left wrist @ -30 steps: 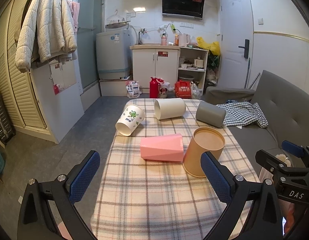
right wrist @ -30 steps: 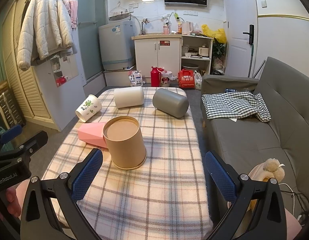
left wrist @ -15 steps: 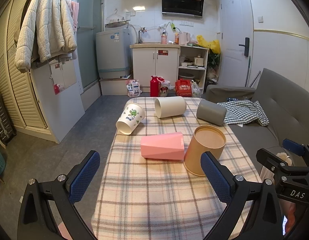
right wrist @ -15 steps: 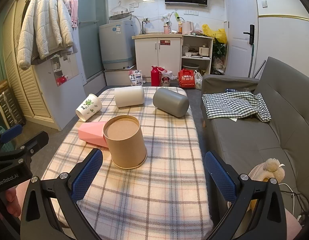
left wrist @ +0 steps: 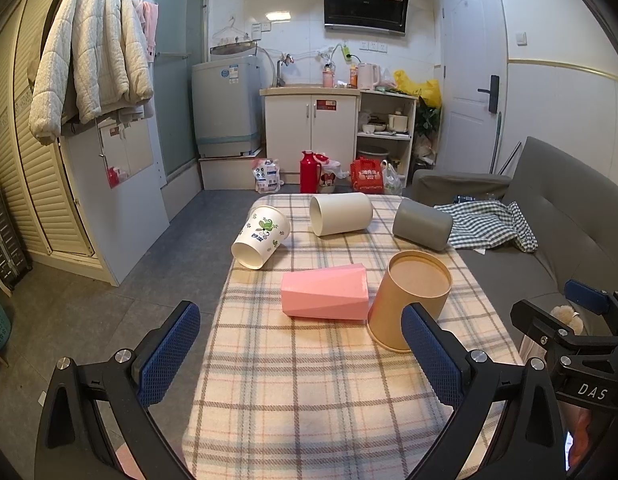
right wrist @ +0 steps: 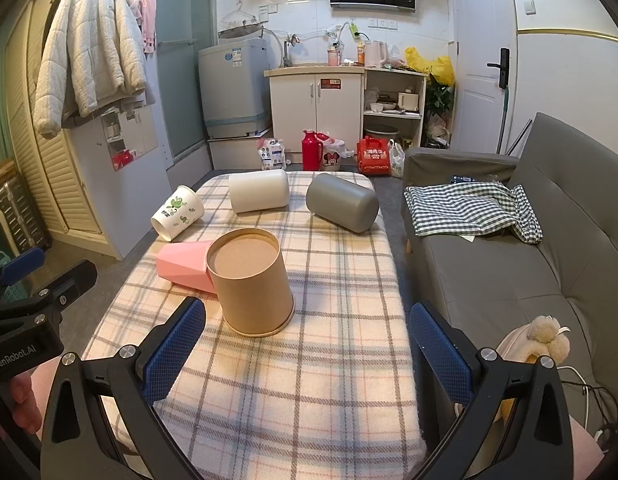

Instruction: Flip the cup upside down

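Several cups are on a plaid-covered table (left wrist: 309, 392). A tan paper cup (left wrist: 407, 300) (right wrist: 251, 282) stands upside down, base up. A pink faceted cup (left wrist: 325, 292) (right wrist: 181, 266) lies on its side beside it. A white printed paper cup (left wrist: 261, 236) (right wrist: 177, 212), a cream cup (left wrist: 341, 214) (right wrist: 259, 191) and a grey cup (left wrist: 423, 223) (right wrist: 343, 207) lie on their sides farther back. My left gripper (left wrist: 301, 356) is open and empty at the near edge. My right gripper (right wrist: 309, 352) is open and empty, just short of the tan cup.
A grey sofa (right wrist: 529, 264) with a checked cloth (right wrist: 473, 208) runs along the table's right side. A plush toy (right wrist: 549, 340) lies near the right gripper. Floor, a wardrobe and kitchen cabinets lie to the left and beyond.
Both views shift only slightly. Cups have not moved. Both grippers stay open.
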A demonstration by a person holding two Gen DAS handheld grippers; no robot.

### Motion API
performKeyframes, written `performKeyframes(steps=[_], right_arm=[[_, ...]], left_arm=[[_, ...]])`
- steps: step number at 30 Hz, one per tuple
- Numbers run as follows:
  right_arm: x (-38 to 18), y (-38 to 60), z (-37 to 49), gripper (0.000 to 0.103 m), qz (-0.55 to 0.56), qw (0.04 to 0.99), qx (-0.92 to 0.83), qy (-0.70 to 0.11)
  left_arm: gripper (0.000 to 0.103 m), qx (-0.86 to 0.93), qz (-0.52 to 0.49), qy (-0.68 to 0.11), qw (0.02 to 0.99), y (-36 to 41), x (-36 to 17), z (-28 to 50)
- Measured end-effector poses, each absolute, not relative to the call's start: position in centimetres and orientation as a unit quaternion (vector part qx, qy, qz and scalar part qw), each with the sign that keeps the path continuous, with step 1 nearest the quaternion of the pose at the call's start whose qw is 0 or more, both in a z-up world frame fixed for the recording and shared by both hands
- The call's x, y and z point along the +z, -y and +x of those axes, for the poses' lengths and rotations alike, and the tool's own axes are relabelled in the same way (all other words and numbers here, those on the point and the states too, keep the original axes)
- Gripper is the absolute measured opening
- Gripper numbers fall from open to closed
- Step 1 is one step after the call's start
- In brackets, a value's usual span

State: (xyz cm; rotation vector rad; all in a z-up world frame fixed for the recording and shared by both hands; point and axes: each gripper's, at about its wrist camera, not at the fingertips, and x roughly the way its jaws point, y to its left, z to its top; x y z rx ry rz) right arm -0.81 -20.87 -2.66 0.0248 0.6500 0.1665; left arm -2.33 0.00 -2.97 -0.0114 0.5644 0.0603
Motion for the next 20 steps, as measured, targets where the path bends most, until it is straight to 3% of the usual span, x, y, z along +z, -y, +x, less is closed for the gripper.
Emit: performKeyframes(steps=[20], right_arm=[[-2.9,20.8,-0.7,0.103,0.007,0.943,0.083,-0.324]], left_arm=[[0.103,0.028,-0.006,-0.289,0.957,-0.3,-4.0,-2.6]])
